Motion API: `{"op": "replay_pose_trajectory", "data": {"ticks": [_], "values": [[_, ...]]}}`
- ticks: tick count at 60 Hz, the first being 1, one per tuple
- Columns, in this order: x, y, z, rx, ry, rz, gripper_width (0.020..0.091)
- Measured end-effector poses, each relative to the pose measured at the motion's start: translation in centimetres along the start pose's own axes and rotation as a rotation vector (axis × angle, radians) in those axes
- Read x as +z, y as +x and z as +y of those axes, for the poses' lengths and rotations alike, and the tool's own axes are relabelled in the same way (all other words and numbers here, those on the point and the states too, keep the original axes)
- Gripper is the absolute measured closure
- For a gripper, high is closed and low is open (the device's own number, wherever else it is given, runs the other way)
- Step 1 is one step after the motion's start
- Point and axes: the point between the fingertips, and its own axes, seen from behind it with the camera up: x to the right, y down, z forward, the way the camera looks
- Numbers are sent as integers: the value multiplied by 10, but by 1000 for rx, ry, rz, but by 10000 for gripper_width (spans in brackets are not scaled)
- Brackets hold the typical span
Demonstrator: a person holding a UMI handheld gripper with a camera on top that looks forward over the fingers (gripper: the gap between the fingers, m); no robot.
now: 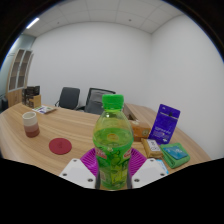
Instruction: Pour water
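A green plastic bottle (112, 140) with a green cap and a green-and-red label stands upright between my gripper's (112, 165) two fingers. Both purple pads (90, 160) press against its sides, so the gripper is shut on it. The bottle's base is hidden below the fingers. On the wooden table (70, 125), ahead and to the left, stands a small cup (30, 122) with a dark lower part. A round red coaster (60, 146) lies nearer, just left of the fingers.
A purple box (166, 124) stands to the right, with a teal packet (176, 154) and small orange items (141, 131) around it. Two office chairs (82, 98) stand beyond the table. A shelf (20, 70) stands at the far left wall.
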Motion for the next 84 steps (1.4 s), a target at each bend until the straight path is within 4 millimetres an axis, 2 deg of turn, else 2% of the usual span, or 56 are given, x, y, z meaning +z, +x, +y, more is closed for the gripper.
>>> {"op": "replay_pose_trajectory", "data": {"ticks": [5,10,21,28,36,39,40,44,48,55,64,70,77,84], "values": [[6,-10,-12,-139,-25,25,751],[15,-32,-30,-320,-56,29,750],[40,-103,-70,-716,-72,0,751],[52,-139,-90,-985,-77,-4,751],[60,-175,-104,-1268,-67,13,752],[62,-183,-107,-1358,-70,26,754],[68,-182,-113,-1395,-69,19,753],[73,-185,-109,-1512,-91,64,749],[77,-185,-116,-1650,-100,96,743],[77,-199,-124,-1784,-60,115,742],[76,-202,-119,-1792,-88,101,744],[72,-202,-121,-1730,-97,92,742],[61,-201,-127,-1480,-102,56,741],[50,-198,-132,-1077,-124,-22,740]]}}
